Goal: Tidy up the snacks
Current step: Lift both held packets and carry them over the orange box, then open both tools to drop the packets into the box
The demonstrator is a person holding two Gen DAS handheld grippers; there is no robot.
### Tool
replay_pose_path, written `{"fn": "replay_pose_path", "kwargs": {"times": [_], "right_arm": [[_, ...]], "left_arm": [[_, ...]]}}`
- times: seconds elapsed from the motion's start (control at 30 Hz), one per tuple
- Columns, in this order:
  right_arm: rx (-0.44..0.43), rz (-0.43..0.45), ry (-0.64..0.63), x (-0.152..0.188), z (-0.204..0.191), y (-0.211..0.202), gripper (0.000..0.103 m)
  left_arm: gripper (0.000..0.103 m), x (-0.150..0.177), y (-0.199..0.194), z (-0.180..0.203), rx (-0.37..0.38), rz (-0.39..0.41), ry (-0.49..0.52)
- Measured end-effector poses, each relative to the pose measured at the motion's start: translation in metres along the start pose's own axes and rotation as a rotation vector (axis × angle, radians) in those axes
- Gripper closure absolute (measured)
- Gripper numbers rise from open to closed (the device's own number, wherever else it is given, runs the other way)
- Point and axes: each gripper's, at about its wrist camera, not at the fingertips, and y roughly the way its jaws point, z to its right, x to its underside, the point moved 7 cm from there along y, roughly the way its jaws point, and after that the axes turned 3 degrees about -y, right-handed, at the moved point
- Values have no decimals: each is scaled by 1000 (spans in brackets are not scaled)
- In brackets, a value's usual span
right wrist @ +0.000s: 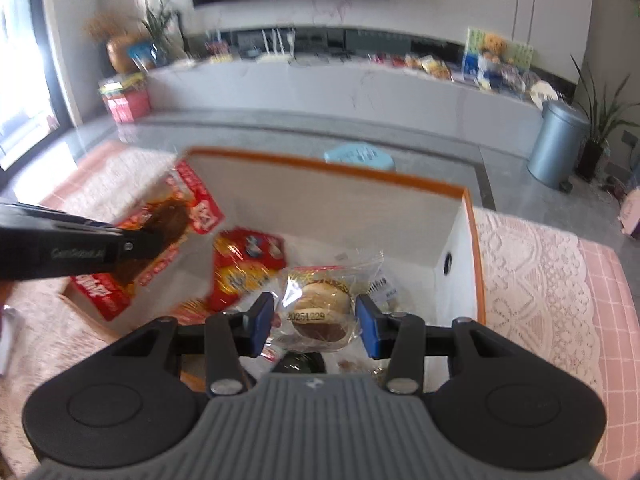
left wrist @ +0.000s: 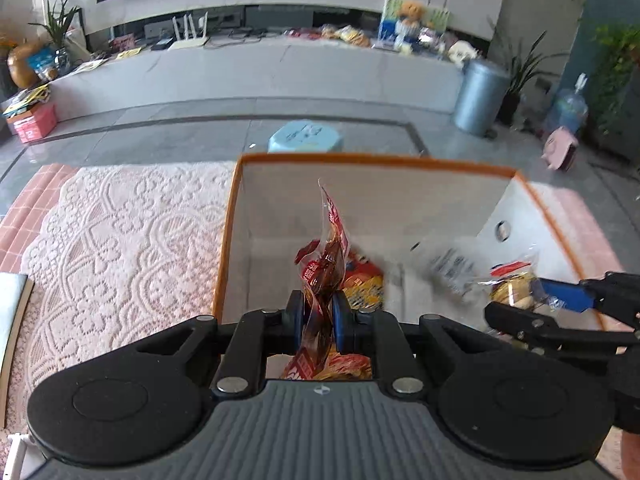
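A white storage box with an orange rim [left wrist: 360, 158] [right wrist: 320, 164] stands on a lace cloth. My left gripper [left wrist: 318, 316] is shut on a red snack packet [left wrist: 326, 264] and holds it over the box's near left side; the packet also shows in the right wrist view [right wrist: 176, 216]. My right gripper [right wrist: 316, 322] is open over the box, its blue pads on either side of a clear-wrapped round cake [right wrist: 320, 308], which also shows in the left wrist view [left wrist: 514, 288]. A red and yellow snack pack [right wrist: 248, 268] lies inside the box.
A pink table with a white lace cloth [left wrist: 120, 232] carries the box. A blue stool [left wrist: 306, 136] stands behind it on the grey floor. A grey bin [right wrist: 556, 144], plants and a long TV bench with clutter lie farther back.
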Motion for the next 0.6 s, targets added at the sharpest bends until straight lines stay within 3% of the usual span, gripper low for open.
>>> {"fn": "replay_pose_path", "kwargs": {"times": [0.23, 0.6], "right_arm": [[9, -123, 16, 13, 11, 36, 60], [2, -217, 48, 23, 8, 52, 59]], "left_arm": [[88, 6, 20, -2, -21, -103, 38], [85, 2, 25, 1, -73, -149, 45]]}}
